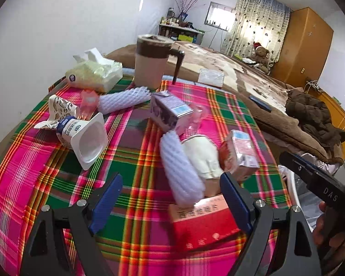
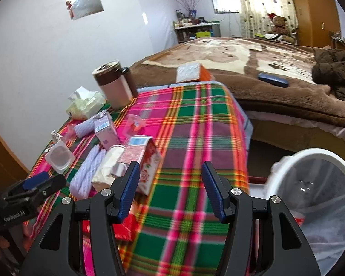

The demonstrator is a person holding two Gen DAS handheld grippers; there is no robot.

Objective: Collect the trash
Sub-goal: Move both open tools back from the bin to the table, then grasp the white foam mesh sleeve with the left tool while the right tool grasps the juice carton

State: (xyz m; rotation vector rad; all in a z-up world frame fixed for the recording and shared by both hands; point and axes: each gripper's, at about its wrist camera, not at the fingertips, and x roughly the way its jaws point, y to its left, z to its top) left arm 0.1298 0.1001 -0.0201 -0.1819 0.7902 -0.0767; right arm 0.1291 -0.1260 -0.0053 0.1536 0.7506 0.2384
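Two hand-held grippers, left [image 1: 172,202] and right [image 2: 170,191], both open and empty, approach trash on the bench [image 2: 195,119]. Red box [image 1: 202,223] lies lower centre; next: straddle, close, carry to the bin [image 2: 315,197] at lower right.

mug [image 1: 149,62] upright on plaid cloth [image 1: 131,161] | tissue pack [image 1: 96,74] beside it | teddy bear [image 2: 279,25] on bed [image 2: 241,69]

Bright daylight from window [image 1: 219,16] and backlit curtain [image 1: 257,23], both blown out; glare patch on wall poster [image 2: 85,3]. Soft shadows on tablecloth [image 1: 126,149]. Strong fisheye bending, dark vignette corners. Motion blur on near cloth, red box [image 1: 202,223] smeared
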